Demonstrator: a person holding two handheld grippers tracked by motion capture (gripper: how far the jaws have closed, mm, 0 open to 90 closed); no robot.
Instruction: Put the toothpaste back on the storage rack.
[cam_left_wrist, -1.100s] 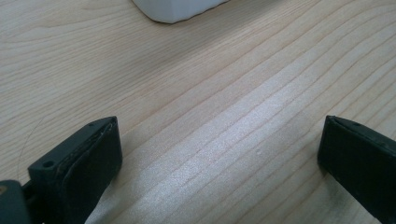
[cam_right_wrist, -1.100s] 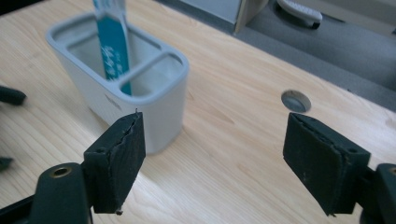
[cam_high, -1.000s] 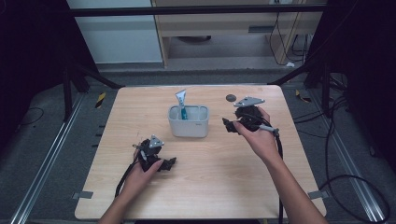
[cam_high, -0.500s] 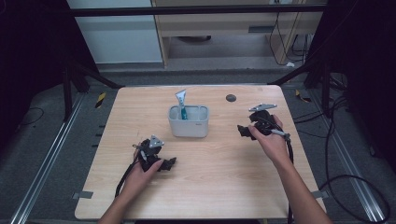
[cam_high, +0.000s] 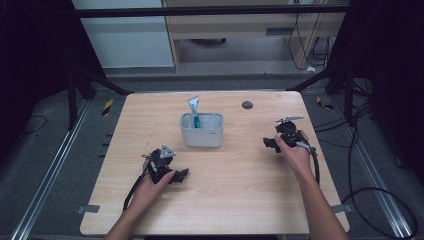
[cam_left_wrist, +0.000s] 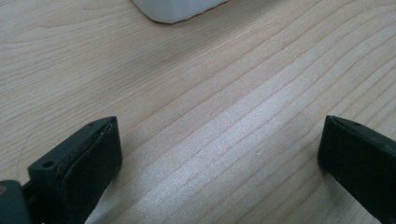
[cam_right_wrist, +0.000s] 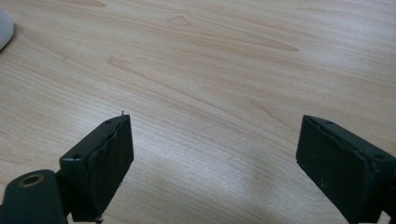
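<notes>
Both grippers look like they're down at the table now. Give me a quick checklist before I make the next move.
1. Right gripper empty: ok. Its jaws have just been opening and stand wide over bare wood in its own view.
2. Left gripper empty: ok, jaws wide apart, nothing between them.
3. Tube in the grey bin: ok, it stands in the left compartment, tip above the rim.
4. Bin upright on the table: ok.
5. Both grippers apart from the bin: ok.
6. Dark round thing near the far edge: cannot tell what it is.
</notes>
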